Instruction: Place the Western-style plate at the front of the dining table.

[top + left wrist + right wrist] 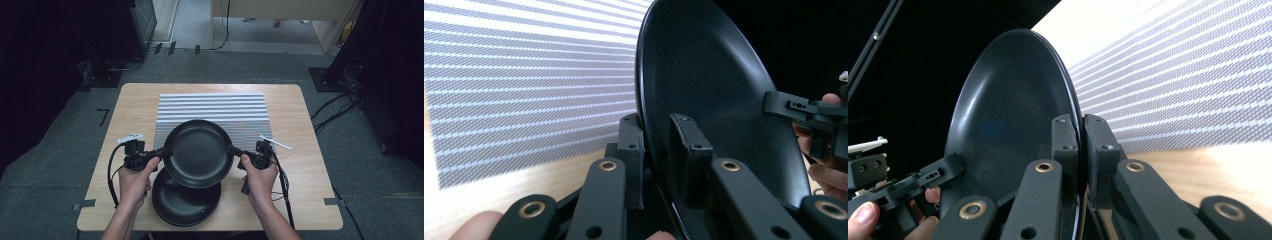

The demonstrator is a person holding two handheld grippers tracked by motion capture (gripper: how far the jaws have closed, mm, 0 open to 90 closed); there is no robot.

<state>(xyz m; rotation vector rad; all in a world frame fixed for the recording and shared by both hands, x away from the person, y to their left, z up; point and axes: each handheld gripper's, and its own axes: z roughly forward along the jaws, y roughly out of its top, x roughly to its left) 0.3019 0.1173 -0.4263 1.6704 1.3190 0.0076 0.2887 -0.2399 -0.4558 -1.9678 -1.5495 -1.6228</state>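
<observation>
the left gripper (164,151) and right gripper (234,150) each pinch the rim of the black plate (198,152) at 9 and 3 o'clock, above the plate stack (186,202). both should keep level and move together toward the striped mat (212,107) at 12 o'clock.

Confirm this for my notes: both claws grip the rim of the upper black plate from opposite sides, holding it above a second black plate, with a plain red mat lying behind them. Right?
Not quite. The mat is grey-and-white striped, not plain red, as the high view shows. The rest stands: the left claw and right claw grip the upper black plate at opposite rims, above the second black plate.
</observation>
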